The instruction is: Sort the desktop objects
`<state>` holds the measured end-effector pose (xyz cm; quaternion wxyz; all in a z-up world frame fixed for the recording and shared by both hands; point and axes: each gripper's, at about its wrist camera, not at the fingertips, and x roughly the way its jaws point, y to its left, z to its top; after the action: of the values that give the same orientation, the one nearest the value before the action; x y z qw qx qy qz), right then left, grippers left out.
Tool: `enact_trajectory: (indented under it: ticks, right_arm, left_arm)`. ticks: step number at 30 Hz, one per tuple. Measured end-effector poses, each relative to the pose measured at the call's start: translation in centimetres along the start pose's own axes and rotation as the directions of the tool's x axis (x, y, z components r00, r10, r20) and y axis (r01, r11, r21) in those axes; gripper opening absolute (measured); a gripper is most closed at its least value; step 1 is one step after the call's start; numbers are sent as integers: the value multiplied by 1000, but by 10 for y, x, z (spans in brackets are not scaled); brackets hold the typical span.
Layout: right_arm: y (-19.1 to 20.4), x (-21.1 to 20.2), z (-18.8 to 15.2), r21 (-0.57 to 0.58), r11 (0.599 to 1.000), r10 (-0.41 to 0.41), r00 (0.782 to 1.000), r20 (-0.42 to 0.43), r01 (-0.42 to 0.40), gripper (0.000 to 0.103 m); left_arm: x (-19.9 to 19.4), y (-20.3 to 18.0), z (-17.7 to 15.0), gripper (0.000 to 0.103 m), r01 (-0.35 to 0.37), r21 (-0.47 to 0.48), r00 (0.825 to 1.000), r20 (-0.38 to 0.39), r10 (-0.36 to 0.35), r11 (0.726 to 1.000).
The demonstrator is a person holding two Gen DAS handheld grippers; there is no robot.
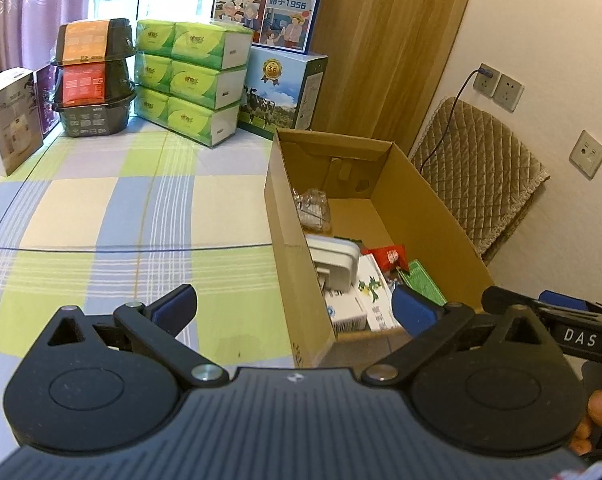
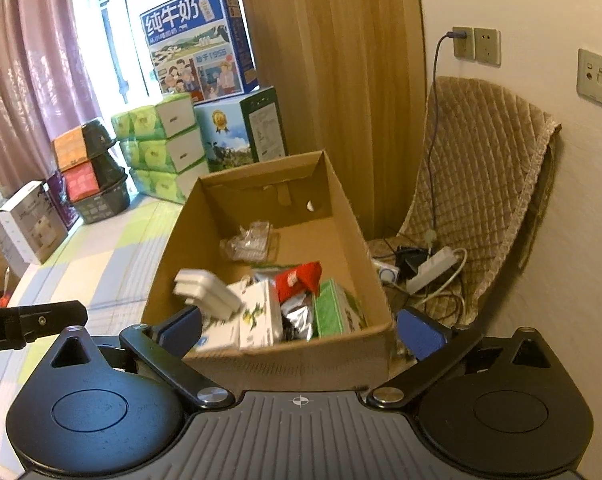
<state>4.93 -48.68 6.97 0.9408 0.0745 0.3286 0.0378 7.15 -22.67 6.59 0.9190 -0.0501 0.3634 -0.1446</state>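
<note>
An open cardboard box (image 1: 429, 200) (image 2: 173, 248) stands at the table's right edge. Inside lie a white adapter (image 1: 335, 260) (image 2: 209, 290), a white carton with a green dragon (image 1: 375, 292) (image 2: 261, 314), a red packet (image 1: 391, 256) (image 2: 299, 276), a green box (image 1: 425, 280) (image 2: 335, 312), a silver foil pack (image 2: 297, 322) and a clear plastic bag (image 1: 313, 206) (image 2: 249, 242). My left gripper (image 1: 295, 310) is open, straddling the box's near left wall. My right gripper (image 2: 301, 330) is open and empty, spread across the box's near wall. The right gripper's body (image 1: 561, 320) shows in the left wrist view.
The checked tablecloth (image 1: 101, 208) stretches left of the box. At the back stand green tissue packs (image 1: 189, 80), stacked black bowls (image 1: 95, 80), milk cartons (image 1: 281, 92) and a white box (image 1: 9, 120). A quilted chair (image 2: 473, 184) and a power strip (image 2: 433, 268) are right of the box.
</note>
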Motion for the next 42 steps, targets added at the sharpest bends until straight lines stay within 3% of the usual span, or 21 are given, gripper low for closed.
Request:
enact_trajectory:
  ticks: [10,22,42]
  right_arm:
    - [12,-33,-13,-18,1000,5,1000,-26,-5,101]
    - [21,-61,-42,-31,999,-17,996,-83,14,101]
    - [32,-69,-64,-35,999,-8,993,-120,4,101]
  left_arm:
    - [-34,3,-18,102,-17,-14,1000,-6,17,1000]
    - [-53,-3,-45,102,-18,46,999,-41,20,999]
    - [-66,-1,-73,102,-61,67,995,-78,66,996]
